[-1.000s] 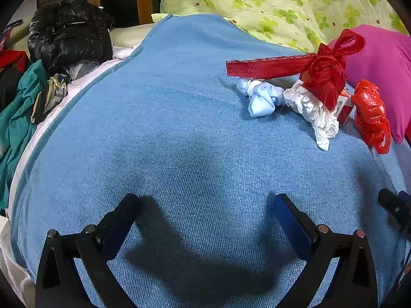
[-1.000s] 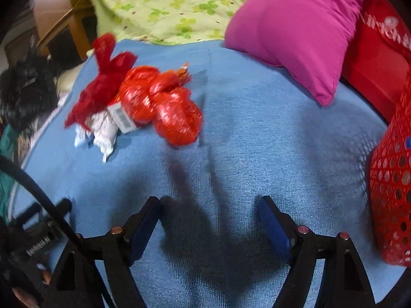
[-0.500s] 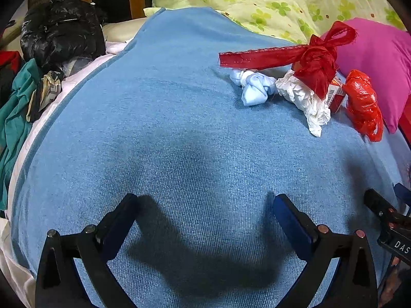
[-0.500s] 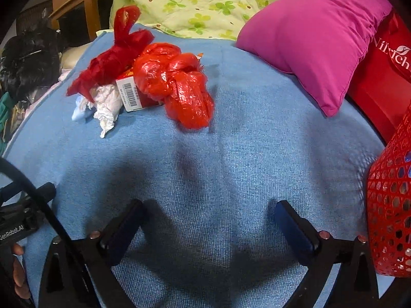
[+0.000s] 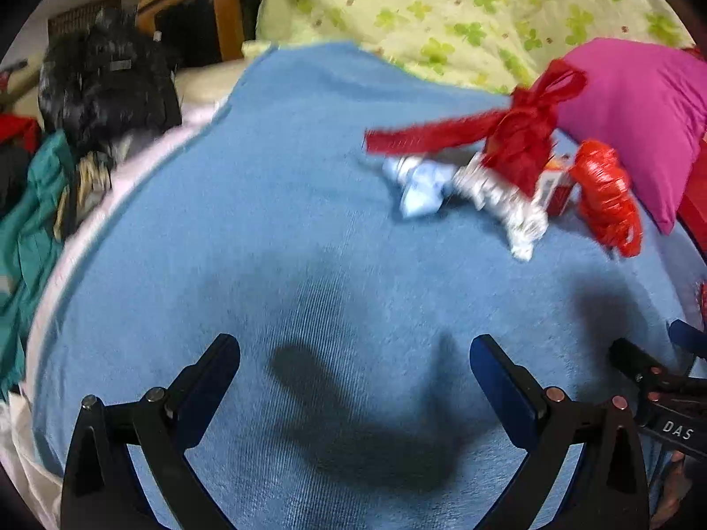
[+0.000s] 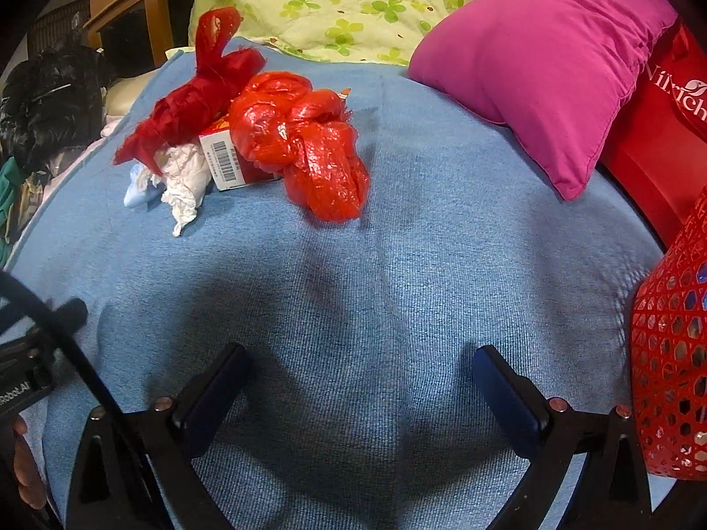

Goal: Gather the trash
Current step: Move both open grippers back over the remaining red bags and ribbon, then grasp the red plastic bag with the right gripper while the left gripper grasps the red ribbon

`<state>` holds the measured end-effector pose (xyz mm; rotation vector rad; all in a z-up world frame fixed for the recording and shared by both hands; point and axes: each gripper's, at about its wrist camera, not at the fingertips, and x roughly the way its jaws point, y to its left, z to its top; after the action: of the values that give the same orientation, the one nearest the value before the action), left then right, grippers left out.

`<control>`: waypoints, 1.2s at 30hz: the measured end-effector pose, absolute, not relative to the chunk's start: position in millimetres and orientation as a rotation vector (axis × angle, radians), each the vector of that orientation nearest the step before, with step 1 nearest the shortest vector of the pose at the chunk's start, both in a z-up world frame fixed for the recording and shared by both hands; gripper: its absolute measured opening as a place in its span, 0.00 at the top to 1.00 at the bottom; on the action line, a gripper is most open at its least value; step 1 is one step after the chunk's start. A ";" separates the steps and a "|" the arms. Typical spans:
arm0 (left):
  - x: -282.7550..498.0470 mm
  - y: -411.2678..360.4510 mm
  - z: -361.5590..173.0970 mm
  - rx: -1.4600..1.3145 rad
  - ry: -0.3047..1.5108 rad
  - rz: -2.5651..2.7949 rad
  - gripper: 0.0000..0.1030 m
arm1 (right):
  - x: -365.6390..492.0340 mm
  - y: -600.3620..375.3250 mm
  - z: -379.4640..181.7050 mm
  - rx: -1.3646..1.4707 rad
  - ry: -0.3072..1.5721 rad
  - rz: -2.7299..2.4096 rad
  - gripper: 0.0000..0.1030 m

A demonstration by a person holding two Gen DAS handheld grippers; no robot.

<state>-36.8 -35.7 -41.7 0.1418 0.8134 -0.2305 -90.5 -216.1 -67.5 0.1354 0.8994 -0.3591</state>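
Note:
A heap of trash lies on the blue blanket [image 6: 397, 265]: a crumpled red plastic bag [image 6: 309, 145] [image 5: 607, 198], a red ribbon bow [image 6: 194, 92] [image 5: 521, 137], a small box with a barcode [image 6: 225, 159] [image 5: 556, 185], white crumpled paper [image 6: 185, 181] [image 5: 508, 203] and a light blue wad [image 5: 420, 190] [image 6: 139, 187]. My left gripper [image 5: 353, 375] is open and empty, short of the heap. My right gripper [image 6: 358, 380] is open and empty, nearer the red bag.
A red mesh basket [image 6: 671, 353] stands at the right edge of the bed. A magenta pillow [image 6: 543, 66] and a green floral quilt [image 6: 353, 0] lie behind the trash. Black and green clothes [image 5: 101, 84] pile up at the left, off the bed.
Both grippers have moved forward toward the heap, which looks larger and closer in the right wrist view. The right gripper's jaws have opened wider.

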 end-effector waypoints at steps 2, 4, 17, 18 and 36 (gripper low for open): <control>-42.8 -38.7 -35.0 0.156 0.763 -0.246 0.00 | -90.0 -216.5 -67.2 0.137 0.902 -0.358 0.00; -49.7 -41.5 -28.6 0.171 0.711 -0.261 0.00 | -89.5 -216.2 -67.0 0.137 0.904 -0.357 0.00; -36.4 -27.1 -25.8 0.076 0.762 -0.306 0.00 | -85.0 -219.8 -56.7 0.159 0.927 -0.341 0.00; -35.1 -25.2 -25.2 0.067 0.764 -0.302 0.00 | -85.7 -220.5 -53.7 0.165 0.918 -0.335 0.01; -21.9 -25.8 -10.7 0.001 0.730 -0.364 0.00 | -76.0 -245.5 -3.0 0.280 0.698 -0.261 0.01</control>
<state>-21.9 -25.8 -10.7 0.0010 0.7296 -0.3645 -76.0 -245.5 -3.0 0.2796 0.6981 -0.2612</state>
